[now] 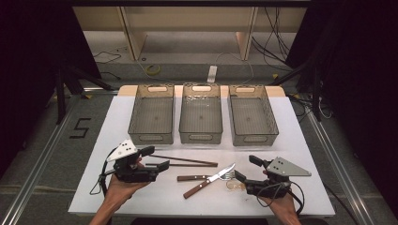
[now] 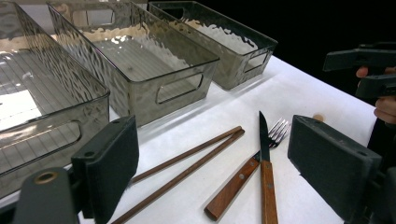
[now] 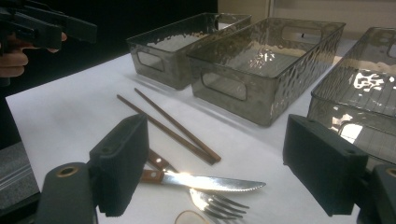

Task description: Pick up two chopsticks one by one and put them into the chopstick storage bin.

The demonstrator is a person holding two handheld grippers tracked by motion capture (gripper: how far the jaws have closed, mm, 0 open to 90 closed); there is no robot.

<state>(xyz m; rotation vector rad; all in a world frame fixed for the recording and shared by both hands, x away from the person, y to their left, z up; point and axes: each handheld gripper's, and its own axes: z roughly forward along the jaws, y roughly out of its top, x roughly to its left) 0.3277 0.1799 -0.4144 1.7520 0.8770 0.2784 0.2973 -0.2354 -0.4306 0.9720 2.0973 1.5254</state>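
Both my grippers gape wide, holding nothing: left gripper (image 1: 157,158) hovers beside the chopsticks (image 1: 185,161), right gripper (image 1: 247,168) just right of the fork (image 1: 228,174). Knife (image 1: 209,180) crosses the fork on the white table (image 1: 117,122), near side of three empty bins (image 1: 201,114).

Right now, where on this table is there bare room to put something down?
Free: the white strip left of the left bin, the strip right of the right bin, and the near edge below the knife. Crowded: the middle, where chopsticks, knife and fork lie between the left gripper and right gripper.
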